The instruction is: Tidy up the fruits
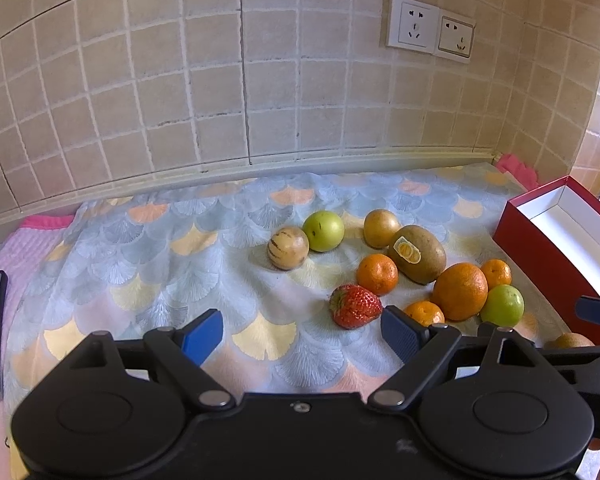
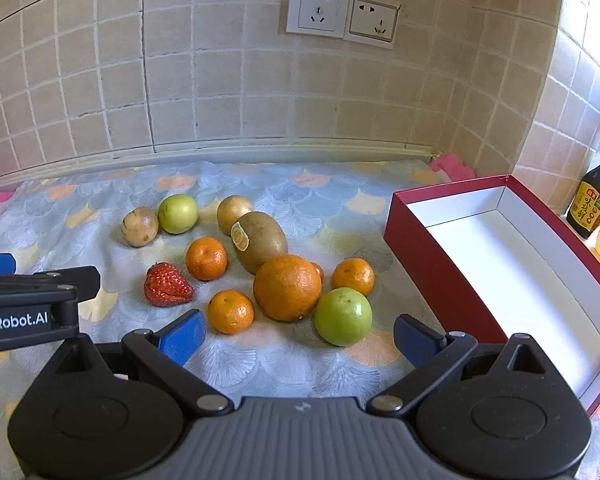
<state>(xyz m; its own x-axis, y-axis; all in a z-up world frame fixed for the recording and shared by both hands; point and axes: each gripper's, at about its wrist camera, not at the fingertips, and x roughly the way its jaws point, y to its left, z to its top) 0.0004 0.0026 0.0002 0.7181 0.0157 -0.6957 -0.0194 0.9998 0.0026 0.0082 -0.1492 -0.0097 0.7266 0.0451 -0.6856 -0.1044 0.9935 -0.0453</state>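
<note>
Right wrist view, red box [image 2: 428, 258] white inside, holding nothing, fruits beside.

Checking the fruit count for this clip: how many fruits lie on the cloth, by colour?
Red strawberry: 1
Green fruits: 2
Orange fruits: 4
Brown fruits: 3
Total: 10 in clear view; a half-hidden brown shape low in the left view is left out.

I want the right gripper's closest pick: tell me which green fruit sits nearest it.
The green fruit beside the big orange, just ahead of the right gripper. The other green one lies farther back.
</note>
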